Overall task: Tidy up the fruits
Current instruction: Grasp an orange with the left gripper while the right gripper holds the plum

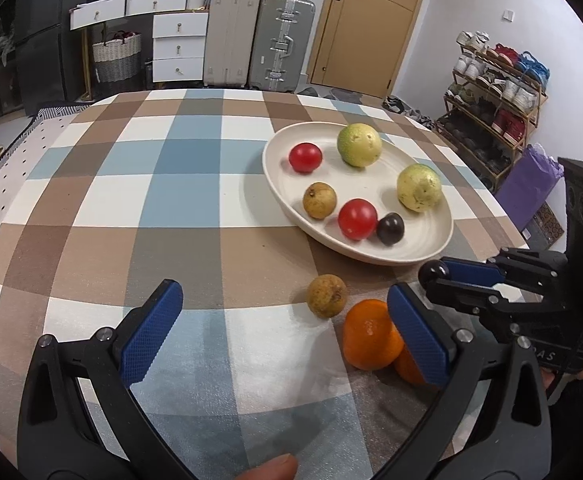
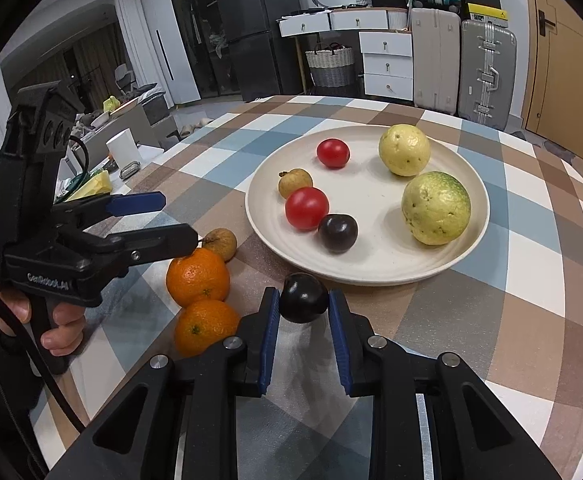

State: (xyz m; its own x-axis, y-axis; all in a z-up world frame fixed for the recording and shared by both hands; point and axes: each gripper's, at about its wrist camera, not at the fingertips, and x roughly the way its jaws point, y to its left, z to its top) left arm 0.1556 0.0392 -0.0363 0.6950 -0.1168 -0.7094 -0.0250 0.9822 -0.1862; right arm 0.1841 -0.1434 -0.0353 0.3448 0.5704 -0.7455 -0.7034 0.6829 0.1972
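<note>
A cream plate (image 1: 275, 184) (image 2: 371, 268) on the checked tablecloth holds two yellow-green guavas (image 1: 359, 145) (image 2: 435, 208), two red tomatoes (image 1: 357, 218) (image 2: 306, 208), a brown longan (image 1: 319, 200) (image 2: 294, 182) and a dark plum (image 1: 390, 229) (image 2: 337, 233). On the cloth beside the plate lie a second longan (image 1: 327, 295) (image 2: 221, 243) and two oranges (image 1: 371, 334) (image 2: 197, 277). My right gripper (image 2: 304, 300) (image 1: 435, 276) is shut on another dark plum (image 2: 303, 297) just short of the plate's near rim. My left gripper (image 1: 283, 312) (image 2: 171, 216) is open, its right finger against the oranges.
Suitcases (image 1: 259, 40), white drawers (image 1: 177, 46) and a door (image 1: 367, 20) stand behind the table. A shoe rack (image 1: 491, 92) is at the right. A low table with clutter (image 2: 119, 152) stands to the left of the table.
</note>
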